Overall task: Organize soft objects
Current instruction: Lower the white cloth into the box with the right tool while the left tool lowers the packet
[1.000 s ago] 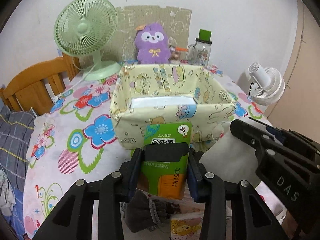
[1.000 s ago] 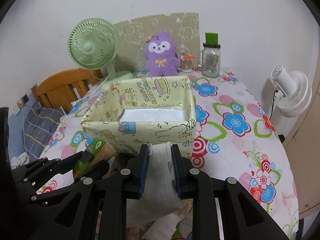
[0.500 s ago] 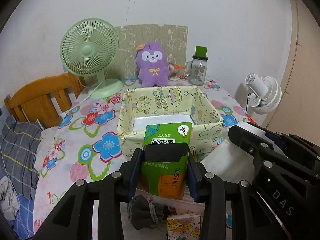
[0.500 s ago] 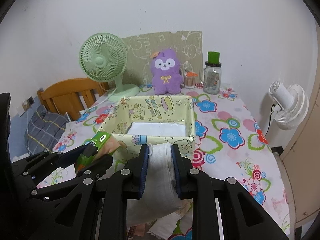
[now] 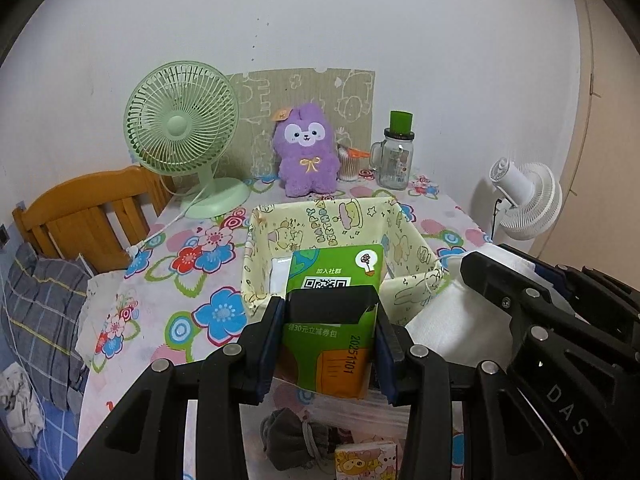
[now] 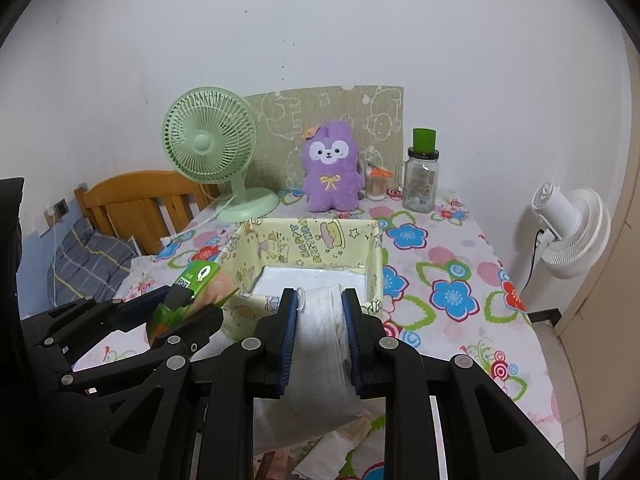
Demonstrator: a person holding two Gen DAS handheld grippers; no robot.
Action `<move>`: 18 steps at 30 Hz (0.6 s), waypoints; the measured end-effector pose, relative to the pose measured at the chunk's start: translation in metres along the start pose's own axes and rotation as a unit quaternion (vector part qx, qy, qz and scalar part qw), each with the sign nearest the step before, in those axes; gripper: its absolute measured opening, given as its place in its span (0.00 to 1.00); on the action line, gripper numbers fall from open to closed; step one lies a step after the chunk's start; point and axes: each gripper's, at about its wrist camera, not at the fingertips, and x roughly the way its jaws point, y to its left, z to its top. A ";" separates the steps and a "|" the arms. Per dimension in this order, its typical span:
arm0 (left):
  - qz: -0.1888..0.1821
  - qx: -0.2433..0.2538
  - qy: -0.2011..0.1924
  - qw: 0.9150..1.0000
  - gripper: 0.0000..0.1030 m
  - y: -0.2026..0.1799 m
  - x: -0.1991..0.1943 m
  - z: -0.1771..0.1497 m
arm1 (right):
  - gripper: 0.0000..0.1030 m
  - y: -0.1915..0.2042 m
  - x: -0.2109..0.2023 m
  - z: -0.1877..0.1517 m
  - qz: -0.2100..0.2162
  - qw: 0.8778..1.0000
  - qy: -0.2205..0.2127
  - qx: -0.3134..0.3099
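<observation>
Flowered table (image 6: 460, 264) against white wall, cream fabric bin (image 5: 404, 236) mid-frame. Left claw (image 5: 330, 340) clamped on green tissue pack (image 5: 332, 344), lower centre, held over bin's near edge. Right claw (image 6: 320, 320) clamped on folded white cloth (image 6: 318, 356), lower centre, before bin's near wall.

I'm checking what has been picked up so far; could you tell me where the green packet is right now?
The green packet is clamped in the left gripper, held just in front of the yellow fabric box, beside the right gripper's white cloth.
</observation>
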 end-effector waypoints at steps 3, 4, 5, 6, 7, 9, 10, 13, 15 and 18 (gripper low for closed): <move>0.000 0.000 -0.004 1.000 0.41 0.002 -0.001 0.004 | 0.25 0.000 0.000 0.004 -0.002 1.000 -0.005 -0.003; 0.000 0.000 -0.005 1.000 0.41 0.002 0.000 0.005 | 0.25 0.001 0.000 0.006 -0.002 1.000 -0.006 -0.004; 0.000 0.000 -0.007 1.000 0.41 0.002 0.000 0.007 | 0.25 0.001 0.000 0.007 -0.002 1.000 -0.007 -0.005; 0.001 -0.001 -0.008 1.000 0.41 0.002 0.001 0.009 | 0.25 0.000 0.001 0.009 -0.002 1.000 -0.009 -0.006; 0.001 0.000 -0.010 1.000 0.41 0.002 0.001 0.010 | 0.25 0.001 0.001 0.011 -0.003 1.000 -0.010 -0.007; 0.003 0.001 -0.013 1.000 0.41 0.003 0.003 0.013 | 0.25 0.001 0.003 0.014 -0.005 1.000 -0.013 -0.009; 0.003 0.001 -0.014 1.000 0.41 0.004 0.003 0.015 | 0.25 0.000 0.005 0.016 -0.005 1.000 -0.013 -0.010; 0.003 -0.005 -0.018 1.000 0.41 0.006 0.007 0.021 | 0.25 0.000 0.010 0.021 -0.004 1.000 -0.015 -0.014; 0.002 -0.007 -0.019 1.000 0.41 0.008 0.010 0.025 | 0.25 0.000 0.012 0.025 -0.003 1.000 -0.017 -0.015; 0.002 -0.004 -0.019 1.000 0.41 0.009 0.015 0.030 | 0.25 -0.001 0.018 0.031 -0.004 1.000 -0.020 -0.017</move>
